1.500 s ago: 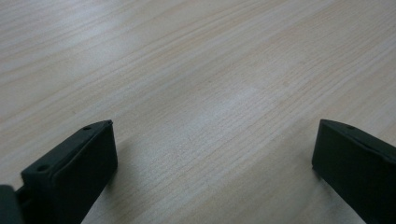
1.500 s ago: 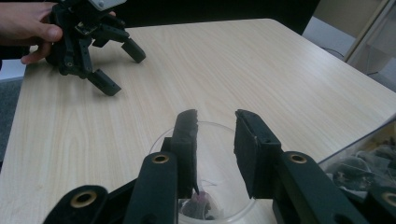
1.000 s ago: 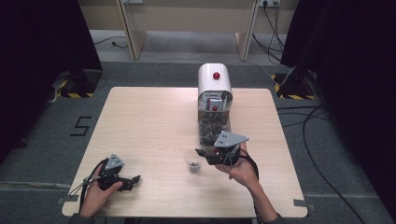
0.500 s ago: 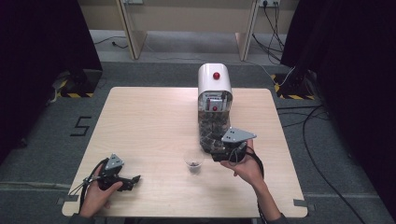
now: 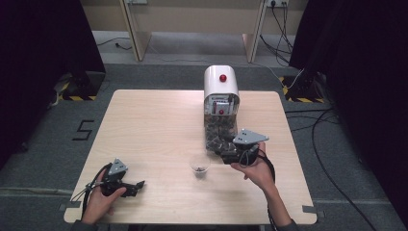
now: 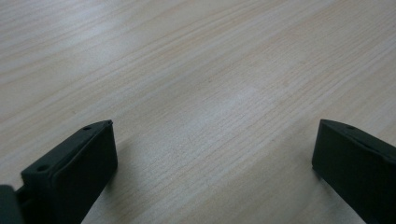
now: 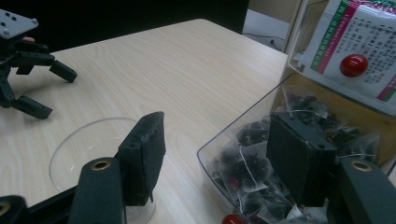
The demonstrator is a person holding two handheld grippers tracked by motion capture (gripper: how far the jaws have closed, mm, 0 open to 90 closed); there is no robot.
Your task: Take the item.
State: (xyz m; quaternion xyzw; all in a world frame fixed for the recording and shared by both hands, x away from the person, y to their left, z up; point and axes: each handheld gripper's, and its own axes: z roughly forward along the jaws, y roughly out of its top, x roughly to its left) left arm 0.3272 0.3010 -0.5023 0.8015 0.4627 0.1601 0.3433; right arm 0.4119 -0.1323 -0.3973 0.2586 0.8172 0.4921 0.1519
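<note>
The right gripper (image 5: pixel 230 155) has moved to the tea-bag dispenser (image 5: pixel 221 109) at 12 o'clock (fingers wide open, empty); left gripper (image 5: pixel 136 186) open, idle

The counter (image 6: pixel 196 70) is pale wood-grain laminate with a soft sheen; the cup (image 7: pixel 88 149) and dispenser bin (image 7: pixel 243 140) are clear glossy plastic; claw pads (image 7: pixel 144 154) are matt black.

Pale wooden table (image 5: pixel 154 125), grey floor (image 5: pixel 48 130) with painted "5" (image 5: pixel 82 130), black cables (image 5: pixel 327 120) on right
</note>
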